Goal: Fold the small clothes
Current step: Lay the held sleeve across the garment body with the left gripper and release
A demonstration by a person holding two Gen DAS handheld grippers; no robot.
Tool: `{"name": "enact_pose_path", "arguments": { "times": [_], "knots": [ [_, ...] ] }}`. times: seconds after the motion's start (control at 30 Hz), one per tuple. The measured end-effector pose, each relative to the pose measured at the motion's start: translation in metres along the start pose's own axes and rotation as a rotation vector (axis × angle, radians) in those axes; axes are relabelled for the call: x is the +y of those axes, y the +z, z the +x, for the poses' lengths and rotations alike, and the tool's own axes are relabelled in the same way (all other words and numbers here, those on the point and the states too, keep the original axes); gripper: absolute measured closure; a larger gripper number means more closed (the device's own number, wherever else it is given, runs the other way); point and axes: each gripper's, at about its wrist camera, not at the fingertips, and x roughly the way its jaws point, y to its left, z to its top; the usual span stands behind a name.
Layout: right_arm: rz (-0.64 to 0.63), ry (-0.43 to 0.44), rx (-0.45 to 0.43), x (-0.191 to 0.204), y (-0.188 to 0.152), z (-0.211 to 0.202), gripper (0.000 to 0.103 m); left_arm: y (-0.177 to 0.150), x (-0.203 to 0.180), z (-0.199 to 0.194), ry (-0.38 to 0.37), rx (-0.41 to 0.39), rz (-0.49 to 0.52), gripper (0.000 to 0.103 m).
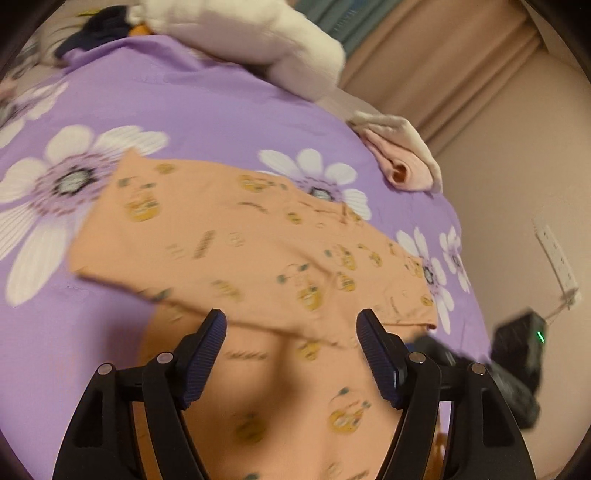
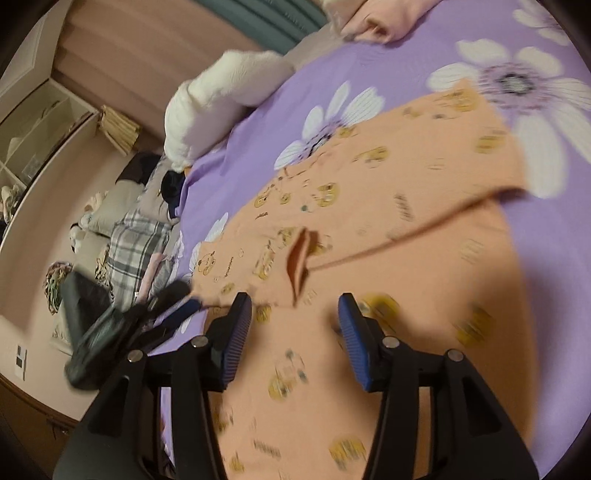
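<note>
A bed point(image 1: 207, 103) with purple flower sheet carries an orange shirt point(image 1: 236, 236), a pink folded cloth point(image 1: 402, 162) and a white plush point(image 1: 258, 33).

No readable text anywhere. The orange printed garment point(image 1: 236, 236) carries small dark word-like marks between its yellow cartoon figures (motion blur, letters can't be made out, same in the right wrist view point(image 2: 369, 206)). No labels, brands or numbers legible elsewhere.
</note>
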Motion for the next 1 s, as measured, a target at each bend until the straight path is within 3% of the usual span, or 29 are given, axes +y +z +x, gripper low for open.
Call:
{"name": "enact_pose_path", "arguments": {
  "times": [0.2, 0.37, 0.4, 0.47, 0.7, 0.87, 1.0],
  "knots": [
    [-0.065, -0.063, 0.033, 0.017, 0.025, 0.056, 0.062, -0.016, 0.031, -0.027, 0.025, -0.010, -0.034, 0.031],
    [-0.096, -0.103, 0.081, 0.022, 0.035, 0.085, 0.084, -0.020, 0.052, -0.041, 0.023, -0.023, -0.093, 0.031],
    [-0.111, -0.096, 0.097, 0.025, 0.036, 0.090, 0.094, -0.020, 0.054, -0.044, 0.023, -0.029, -0.100, 0.031],
    [-0.122, -0.110, 0.101, 0.030, 0.037, 0.092, 0.096, -0.019, 0.057, -0.048, 0.018, -0.035, -0.113, 0.031],
    [-0.185, -0.090, -0.064, 0.052, 0.073, 0.027, 0.097, -0.023, 0.065, -0.049, 0.031, -0.022, -0.129, 0.031],
    [-0.207, -0.183, -0.124, 0.041, 0.099, -0.006, 0.097, -0.024, 0.062, -0.042, 0.033, -0.009, -0.135, 0.031],
    [-0.197, -0.245, -0.113, 0.021, 0.105, -0.014, 0.096, -0.021, 0.056, -0.033, 0.031, 0.006, -0.121, 0.031]
  ]
}}
